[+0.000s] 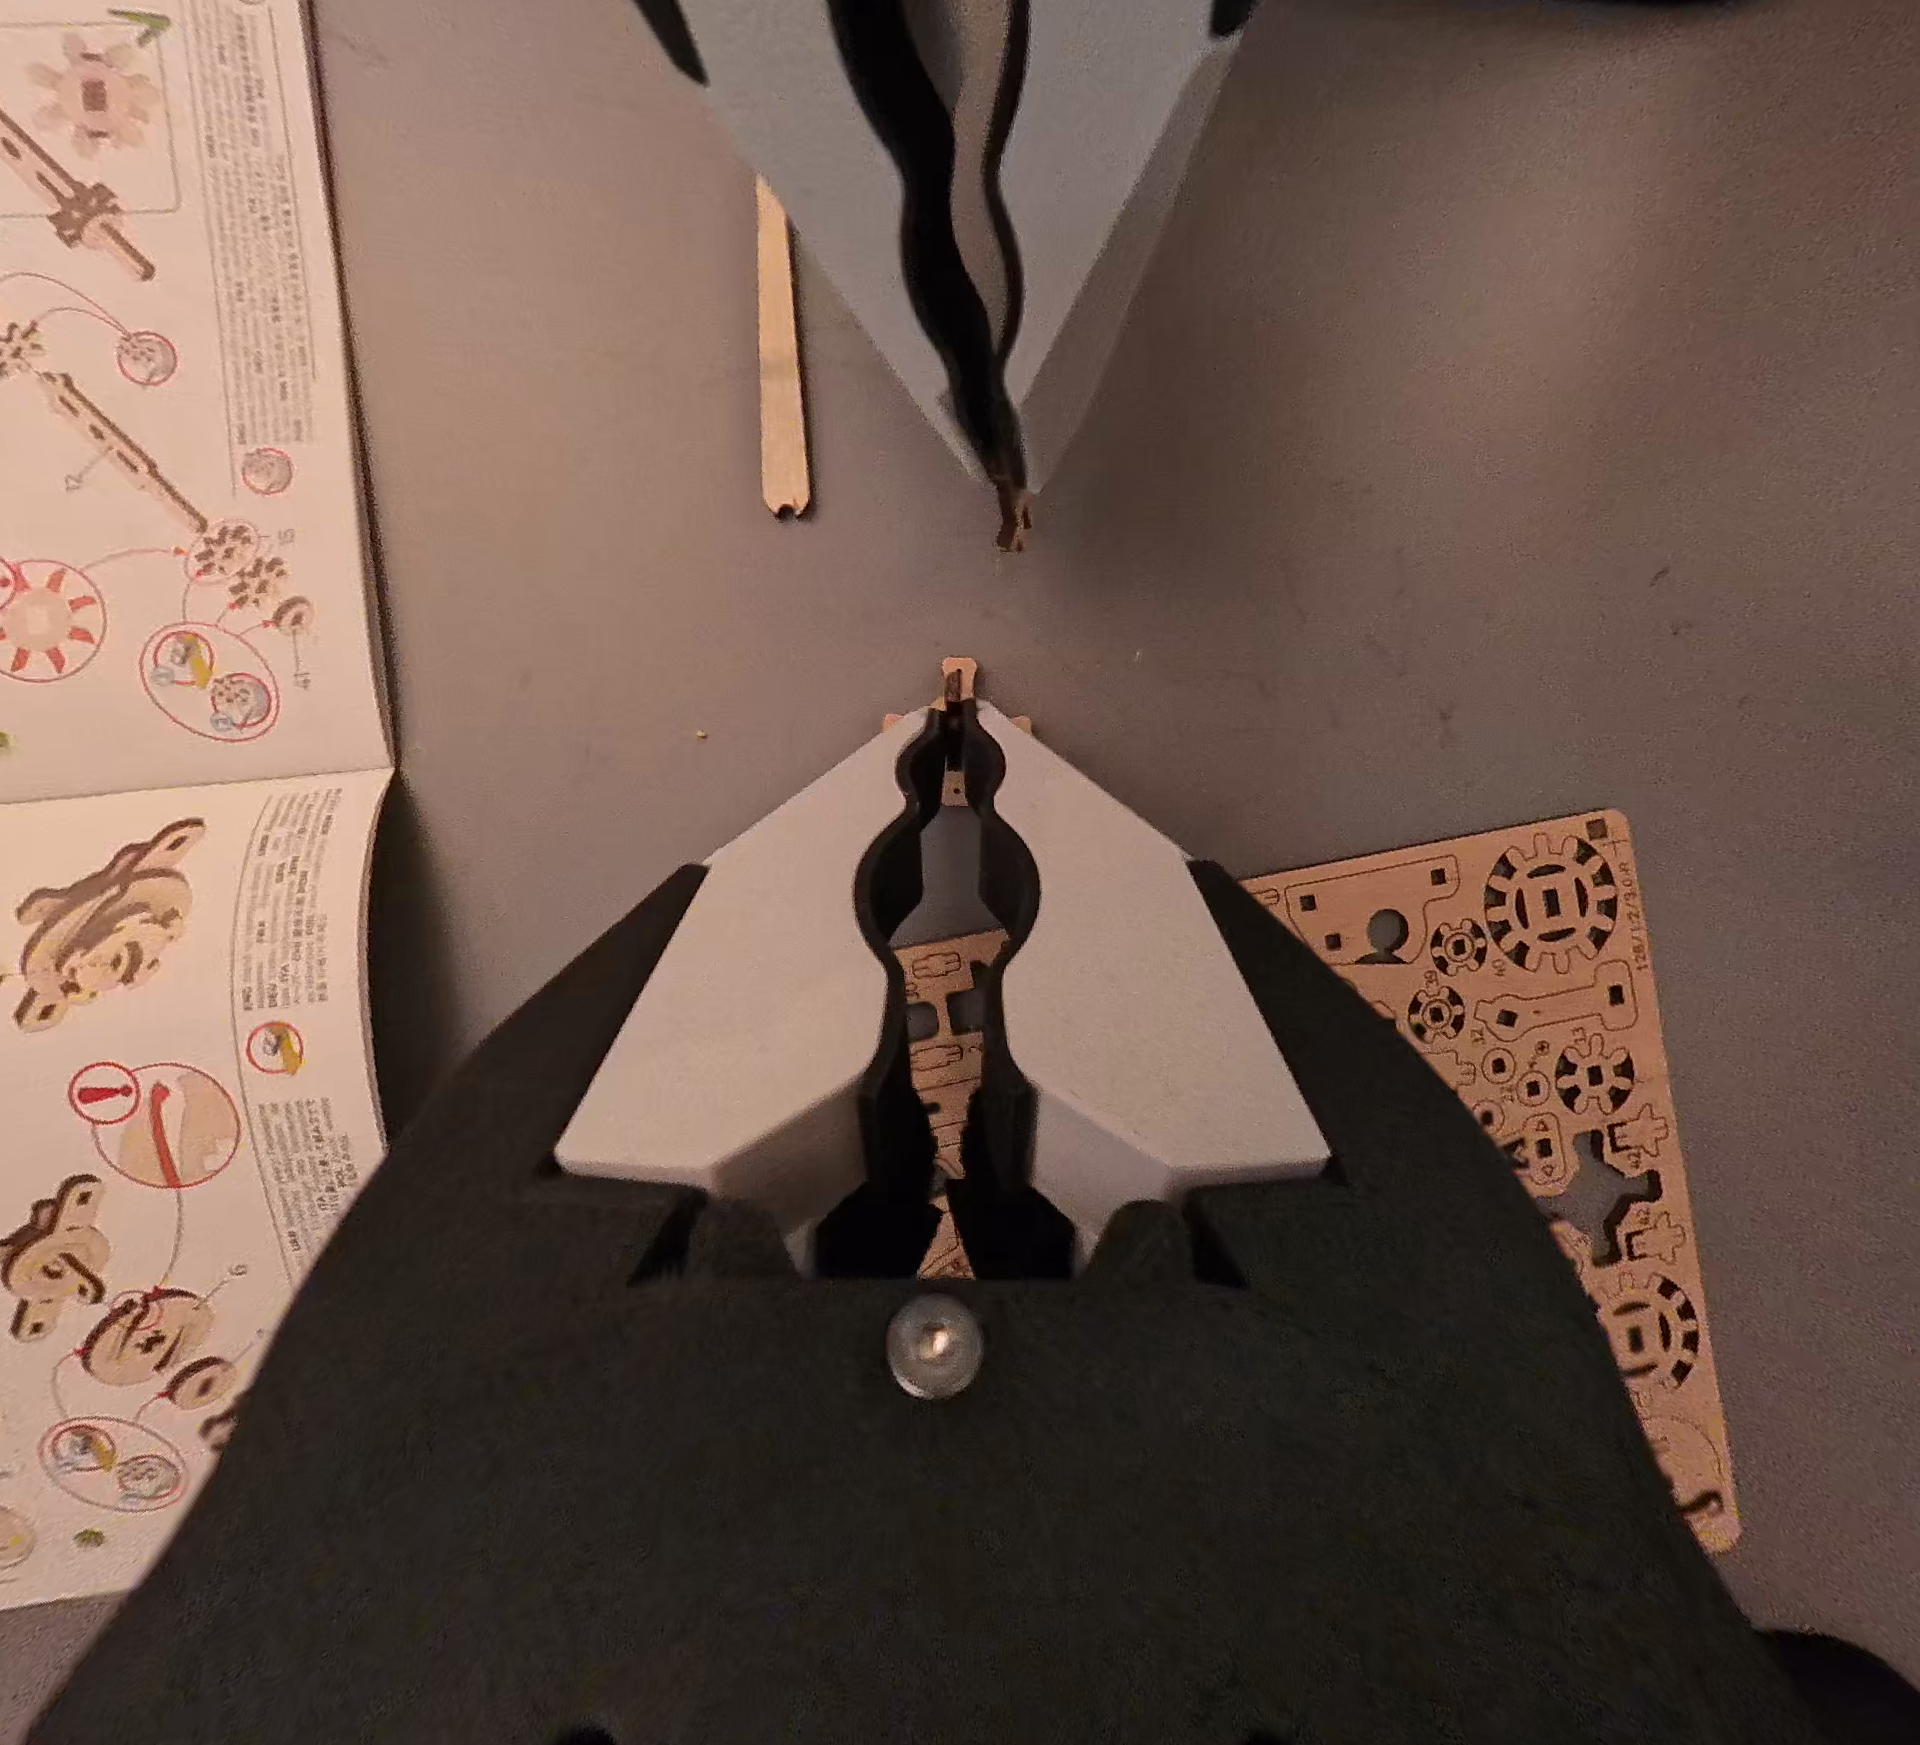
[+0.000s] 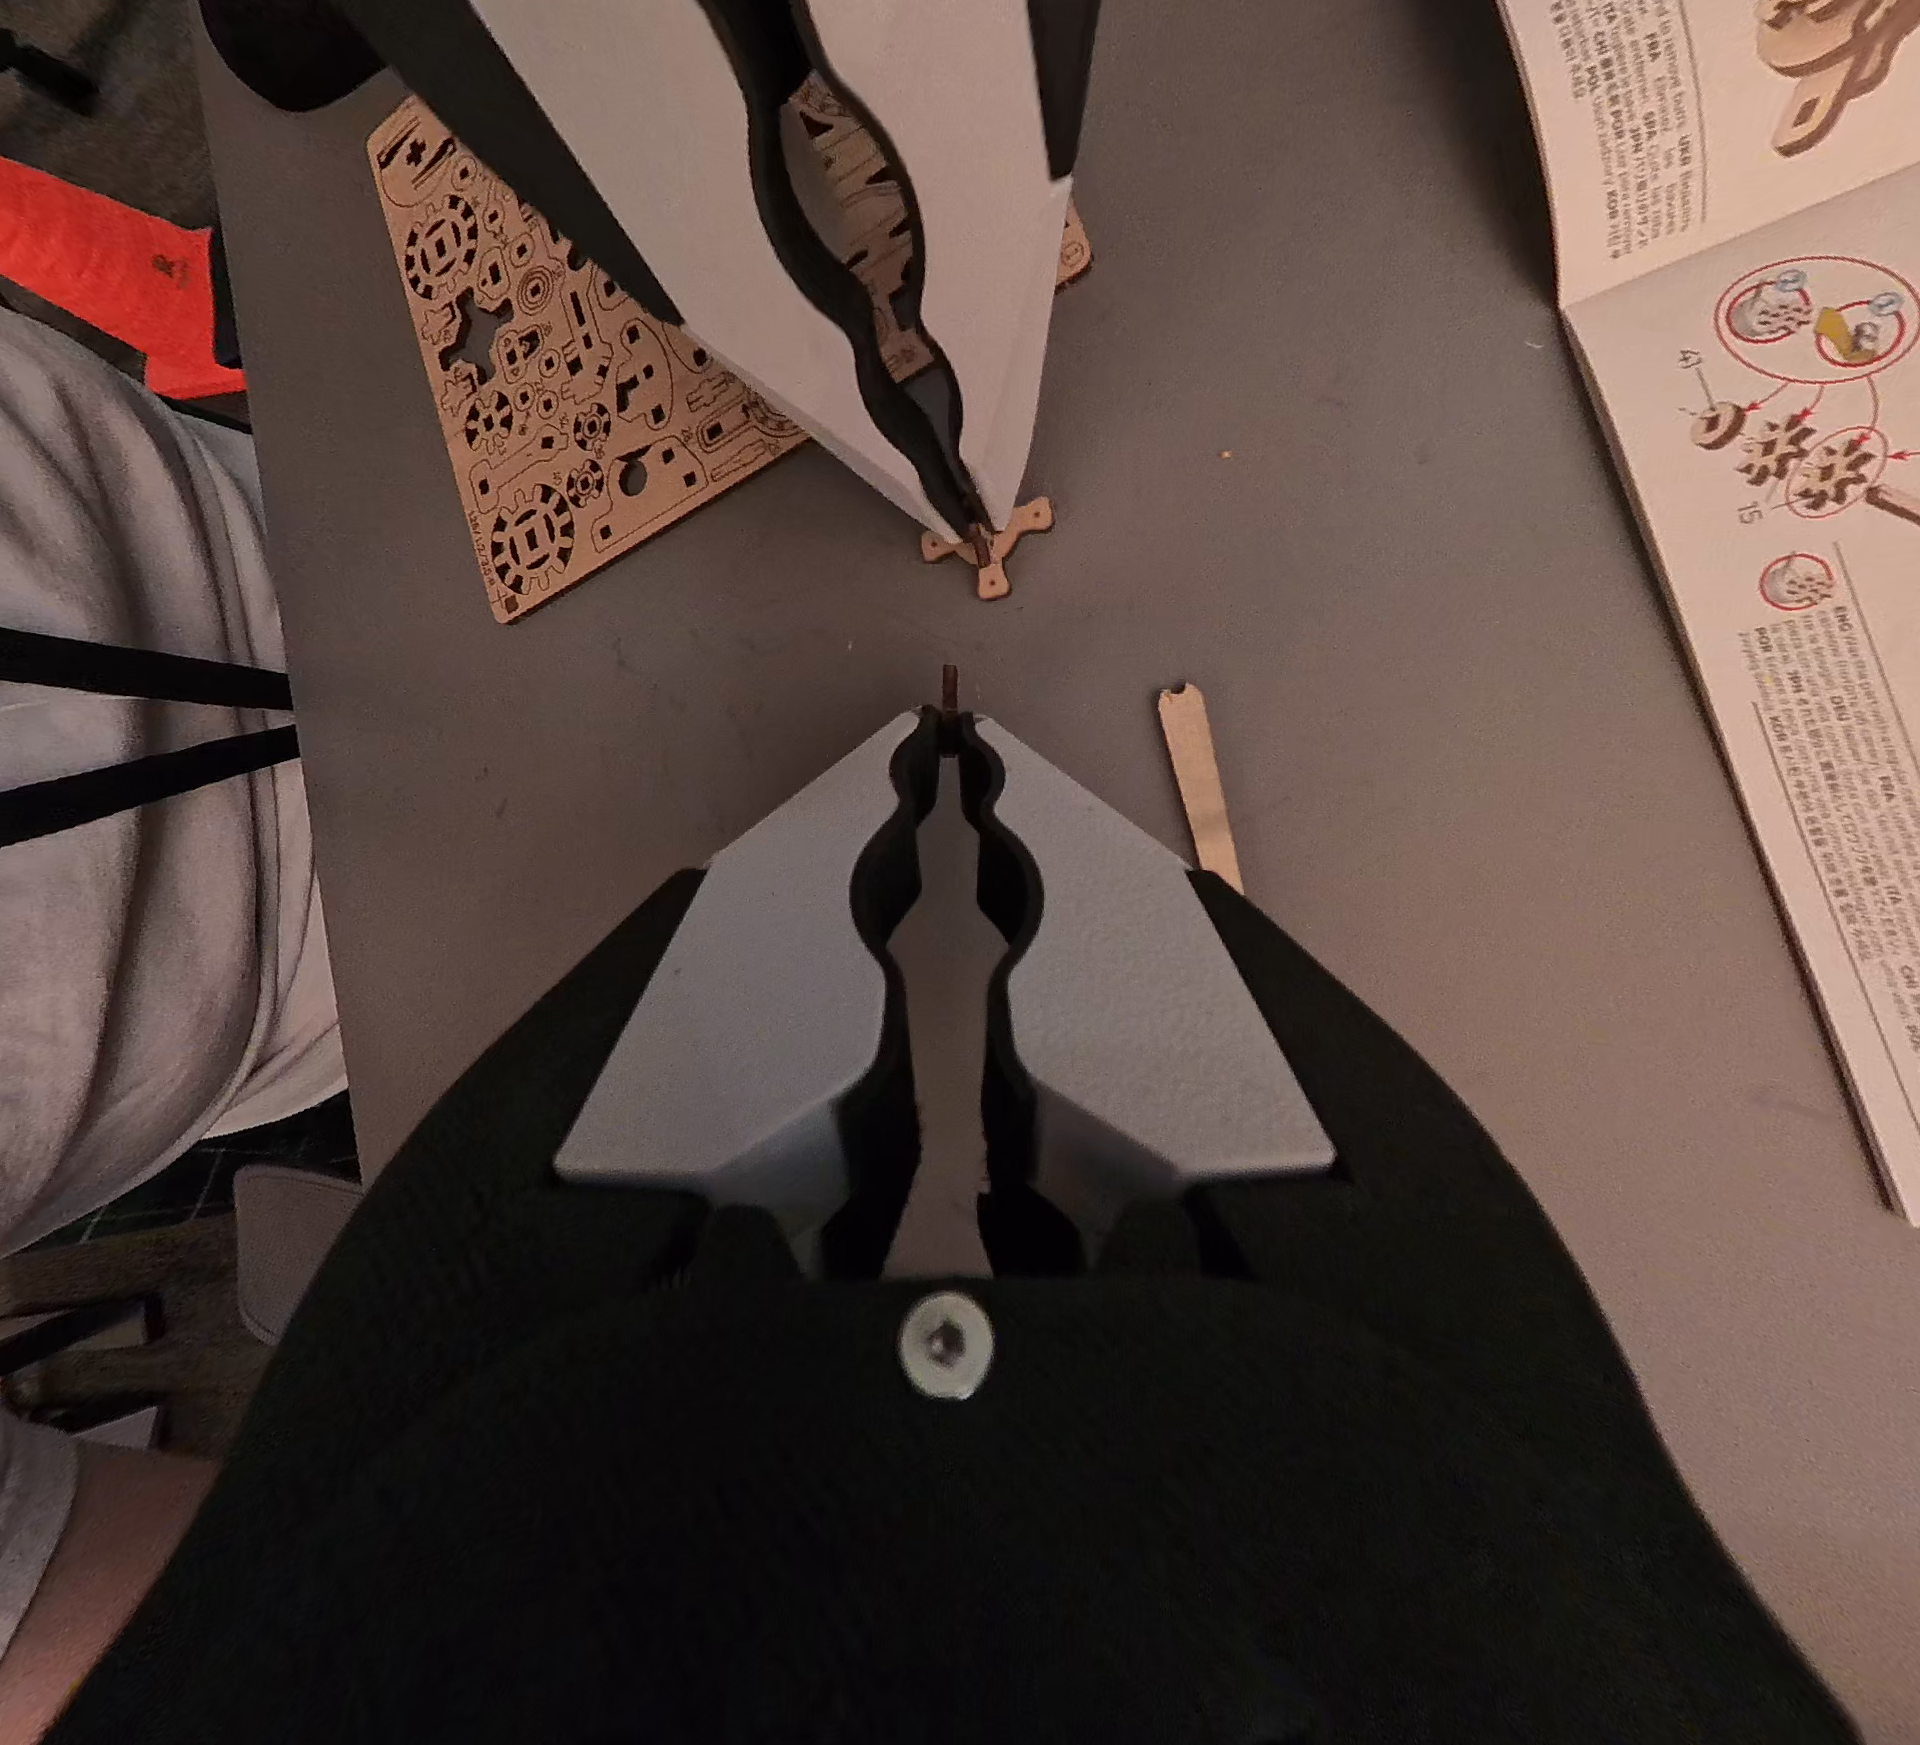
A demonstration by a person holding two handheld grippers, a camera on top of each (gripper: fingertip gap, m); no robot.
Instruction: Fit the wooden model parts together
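Left gripper [image 1: 957, 708]: fingers pinched on a cross-shaped wooden piece [image 1: 956, 675] — seen clearly from the right wrist view [image 2: 989, 547], its arms sticking out past the tips, low over the table.
Right gripper [image 2: 949, 716]: fingers closed on a small dark wooden peg [image 2: 949, 689]; from the left wrist view the peg [image 1: 1012, 519] pokes out beyond the tips of that gripper [image 1: 1006, 477].
Gap: the two grippers face each other tip to tip, the peg and the cross piece near but apart, bare grey table [image 1: 1455, 469] between them.
Flat wooden stick [image 1: 781, 365]: one, lying on the table just beside the right gripper, notched at the near end; in the right wrist view [image 2: 1195, 781] it sits to the right of the fingers.
Wooden parts sheet [image 1: 1507, 1051]: one, laser-cut with gears and slots, several holes already vacant — partly hidden under the left gripper; shown also at [image 2: 540, 386].
Instruction booklet [image 1: 166, 552]: one, open, two pages of diagrams, at the table edge away from the sheet [image 2: 1745, 345].
In the way: nothing lies between the two held pieces.
Edge of view: a person's pale sleeve [image 2: 125, 760] and an orange patch [image 2: 94, 261] past the table's edge.
Count: two grippers, two held pieces, one stick, one sheet, one booklet.
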